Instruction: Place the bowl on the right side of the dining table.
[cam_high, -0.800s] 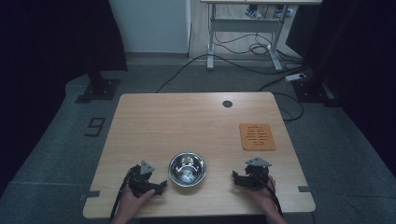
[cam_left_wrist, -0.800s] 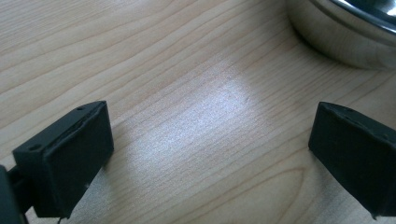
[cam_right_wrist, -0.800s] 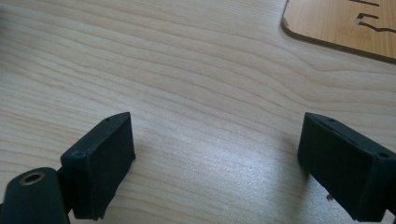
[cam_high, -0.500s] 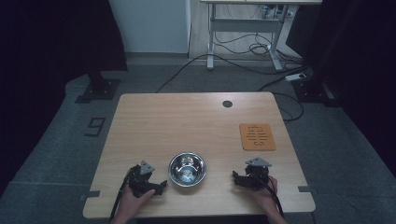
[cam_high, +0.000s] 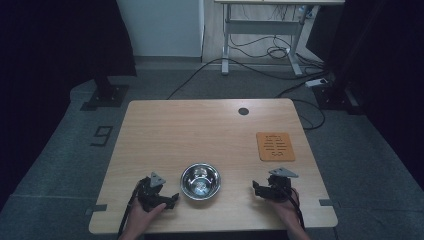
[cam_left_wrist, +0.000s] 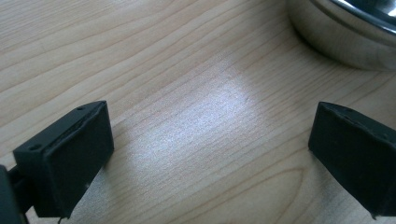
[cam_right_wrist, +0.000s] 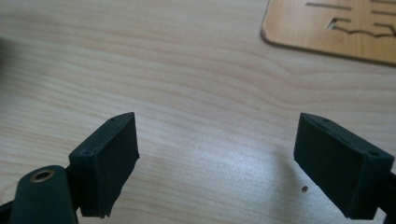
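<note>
Still, both claws rest unmoved, the left claw (cam_high: 169, 199) and right claw (cam_high: 256, 188) spread apart beside the bowl (cam_high: 200, 181).

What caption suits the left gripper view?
Open left gripper above the wooden table, beside a shiny steel bowl.

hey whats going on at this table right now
A person sits at a wooden table with a two-jaw gripper in each hand. The left gripper and the right gripper both rest near the front edge, jaws open and empty. A steel bowl sits between them, untouched. An orange cut-out mat lies farther back on the right.
</note>
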